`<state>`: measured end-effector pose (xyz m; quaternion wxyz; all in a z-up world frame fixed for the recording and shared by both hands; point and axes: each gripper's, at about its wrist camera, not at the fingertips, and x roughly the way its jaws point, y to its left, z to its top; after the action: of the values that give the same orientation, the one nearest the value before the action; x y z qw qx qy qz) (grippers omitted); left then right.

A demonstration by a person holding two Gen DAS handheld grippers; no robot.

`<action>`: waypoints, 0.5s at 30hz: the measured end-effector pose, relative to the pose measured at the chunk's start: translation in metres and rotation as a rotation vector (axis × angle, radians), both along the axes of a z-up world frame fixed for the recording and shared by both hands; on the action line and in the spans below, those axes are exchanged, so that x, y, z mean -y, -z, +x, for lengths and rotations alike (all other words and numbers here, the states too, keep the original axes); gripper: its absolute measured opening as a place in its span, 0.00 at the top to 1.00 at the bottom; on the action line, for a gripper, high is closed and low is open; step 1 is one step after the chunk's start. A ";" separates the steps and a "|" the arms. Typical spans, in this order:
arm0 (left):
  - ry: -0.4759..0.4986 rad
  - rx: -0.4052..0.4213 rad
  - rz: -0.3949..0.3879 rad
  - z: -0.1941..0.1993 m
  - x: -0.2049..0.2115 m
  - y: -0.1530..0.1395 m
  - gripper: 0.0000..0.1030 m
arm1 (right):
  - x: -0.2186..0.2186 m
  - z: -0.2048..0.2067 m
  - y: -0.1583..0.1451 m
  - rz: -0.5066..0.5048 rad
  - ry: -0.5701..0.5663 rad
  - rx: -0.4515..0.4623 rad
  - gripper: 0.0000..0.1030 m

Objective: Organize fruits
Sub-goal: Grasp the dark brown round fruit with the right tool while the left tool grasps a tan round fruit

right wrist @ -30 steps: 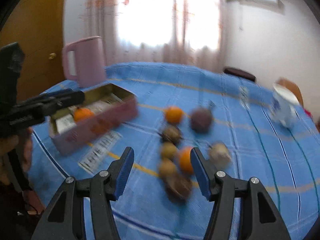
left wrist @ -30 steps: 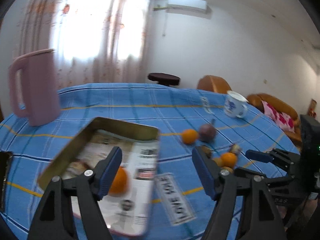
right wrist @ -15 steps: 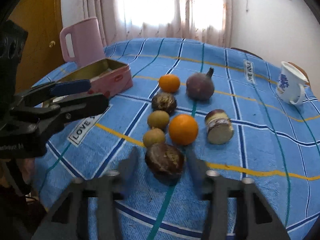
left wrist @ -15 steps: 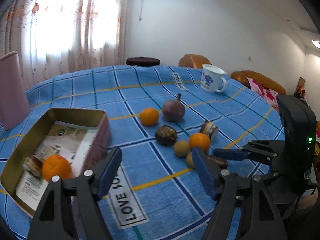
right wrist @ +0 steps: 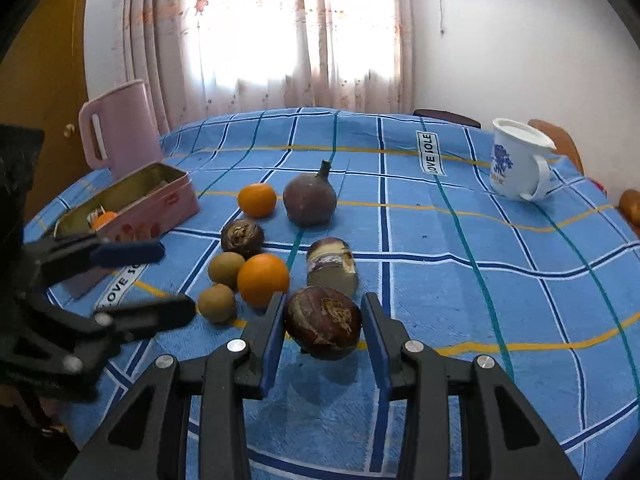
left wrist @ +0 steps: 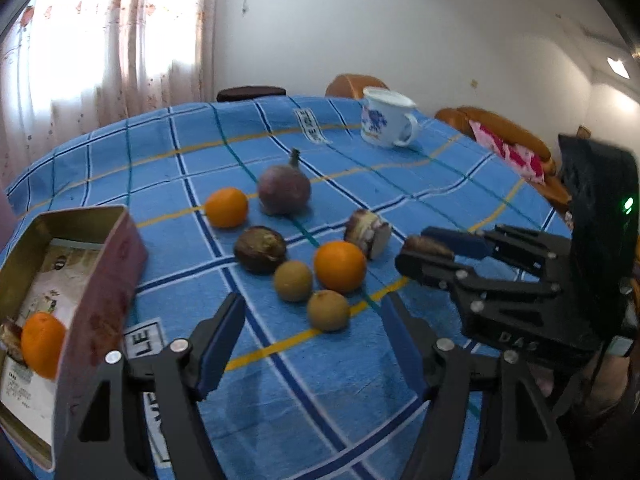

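My right gripper (right wrist: 323,322) is shut on a dark brown fruit (right wrist: 323,328), held just above the blue checked cloth; it also shows in the left wrist view (left wrist: 427,246). Loose fruits lie ahead: two oranges (right wrist: 263,279) (right wrist: 257,199), two small tan fruits (right wrist: 226,269) (right wrist: 216,302), another dark fruit (right wrist: 242,236), a purple stemmed fruit (right wrist: 310,198) and a cut piece (right wrist: 331,266). My left gripper (left wrist: 312,344) is open and empty, near the tan fruits (left wrist: 327,310). The pink tin (left wrist: 105,280) at left holds an orange (left wrist: 42,344).
A white mug with blue flowers (right wrist: 516,166) stands at the far right of the table. A pink jug (right wrist: 118,130) stands behind the tin. The round table's edge (right wrist: 624,412) curves close on the right.
My right gripper has closed on the dark brown fruit and raised it slightly. My left gripper has swung right, away from the tin, toward the fruit cluster.
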<state>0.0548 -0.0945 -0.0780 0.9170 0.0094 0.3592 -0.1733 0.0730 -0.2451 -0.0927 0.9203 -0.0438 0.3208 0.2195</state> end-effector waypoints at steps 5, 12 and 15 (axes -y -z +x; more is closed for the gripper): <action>0.014 -0.084 -0.014 0.014 0.006 0.013 0.56 | 0.002 -0.002 0.000 0.019 -0.005 0.005 0.62; 0.032 -0.115 0.007 0.018 0.018 0.019 0.69 | 0.002 -0.004 0.000 0.017 -0.017 0.012 0.62; 0.034 -0.103 0.014 0.016 0.019 0.018 0.73 | 0.003 -0.007 -0.001 0.032 -0.023 0.025 0.62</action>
<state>0.0706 -0.1134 -0.0957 0.8942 0.0132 0.4069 -0.1865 0.0665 -0.2485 -0.0916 0.9223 -0.0355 0.3051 0.2345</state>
